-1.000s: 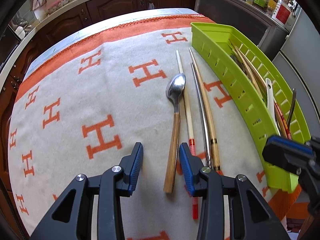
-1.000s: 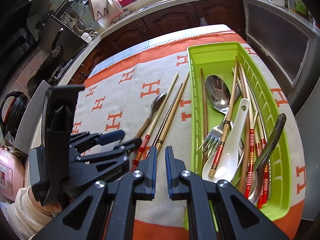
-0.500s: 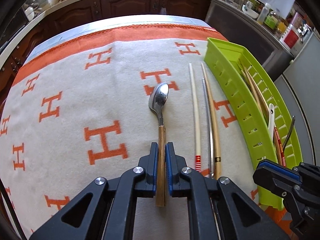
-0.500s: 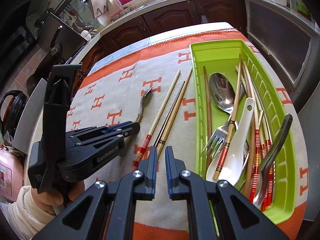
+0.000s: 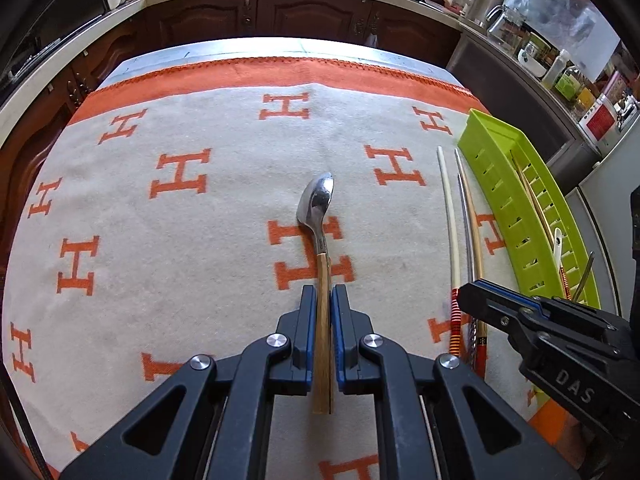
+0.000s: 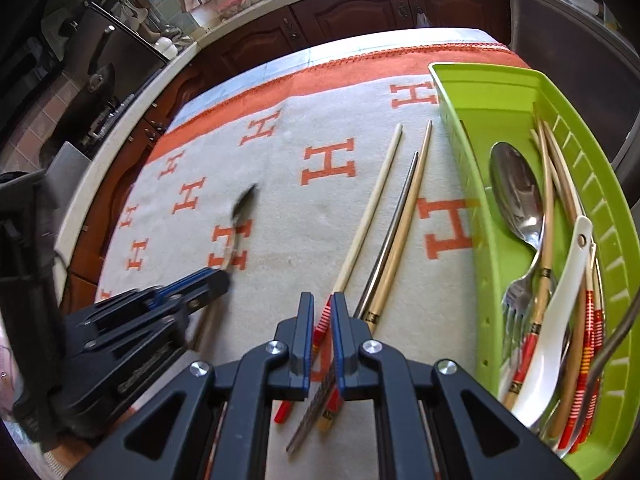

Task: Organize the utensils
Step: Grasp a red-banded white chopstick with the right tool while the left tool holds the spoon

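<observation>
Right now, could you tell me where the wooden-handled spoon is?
In the left wrist view the wooden-handled spoon is clamped by its handle in the left gripper, bowl pointing away over the orange-and-cream cloth, left of three chopsticks and the green tray.

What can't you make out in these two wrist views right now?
- Right wrist view: the wooden-handled spoon is motion-blurred, and the left gripper hides its handle.
- Right wrist view: the right gripper covers the chopsticks' near ends, so whether it pinches any is unclear.
- Left wrist view: the green tray's slotted wall hides most contents.

Spoon now between closed jaws
</observation>
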